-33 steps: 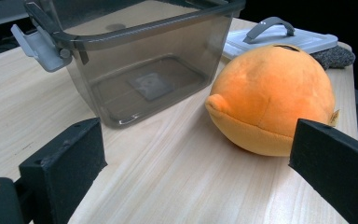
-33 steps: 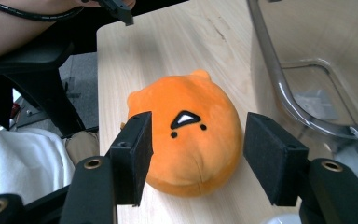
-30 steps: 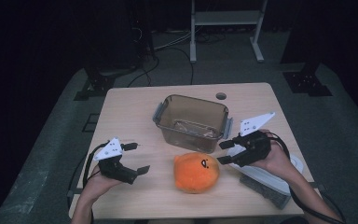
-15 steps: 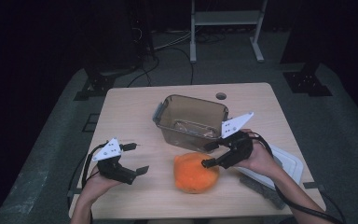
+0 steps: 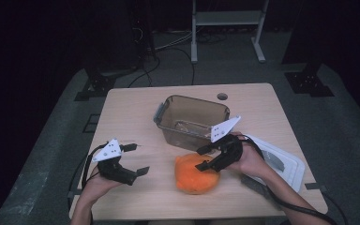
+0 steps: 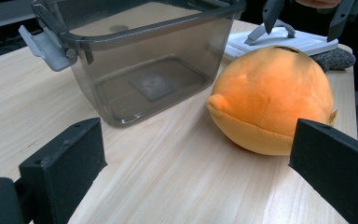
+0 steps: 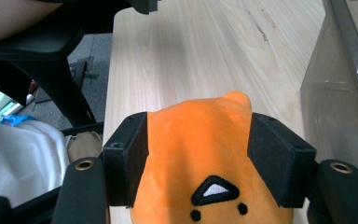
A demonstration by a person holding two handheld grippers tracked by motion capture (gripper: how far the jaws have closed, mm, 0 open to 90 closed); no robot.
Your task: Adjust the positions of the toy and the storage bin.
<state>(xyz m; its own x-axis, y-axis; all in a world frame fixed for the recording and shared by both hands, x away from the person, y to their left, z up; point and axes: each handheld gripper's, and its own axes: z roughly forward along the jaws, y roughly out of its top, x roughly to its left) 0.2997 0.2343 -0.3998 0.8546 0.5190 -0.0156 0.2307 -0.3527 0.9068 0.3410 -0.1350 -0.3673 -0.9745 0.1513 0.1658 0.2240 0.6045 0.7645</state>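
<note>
An orange plush toy (image 5: 192, 178) lies on the wooden table (image 5: 131, 117) near its front edge, in front of a clear grey plastic box (image 5: 168, 105). My right gripper (image 5: 204, 159) reaches in from the right over the toy's top. Its jaws have just been opening, and they stand open astride the toy (image 7: 205, 172) without squeezing it. In the left gripper view the right gripper's fingertips (image 6: 270, 11) hang just above the toy (image 6: 272, 102). My left gripper (image 5: 138, 159) rests open to the toy's left, holding nothing.
The box (image 6: 144, 60) has nothing inside and carries grey latches. Its white lid (image 5: 286, 161) lies at the table's right edge under the right forearm. A small round hole (image 5: 222, 96) sits near the far edge. A metal stand (image 5: 225, 18) is behind the table.
My right gripper has moved left and slightly down, from beside the box to over the orange toy. The left gripper has stayed put.
</note>
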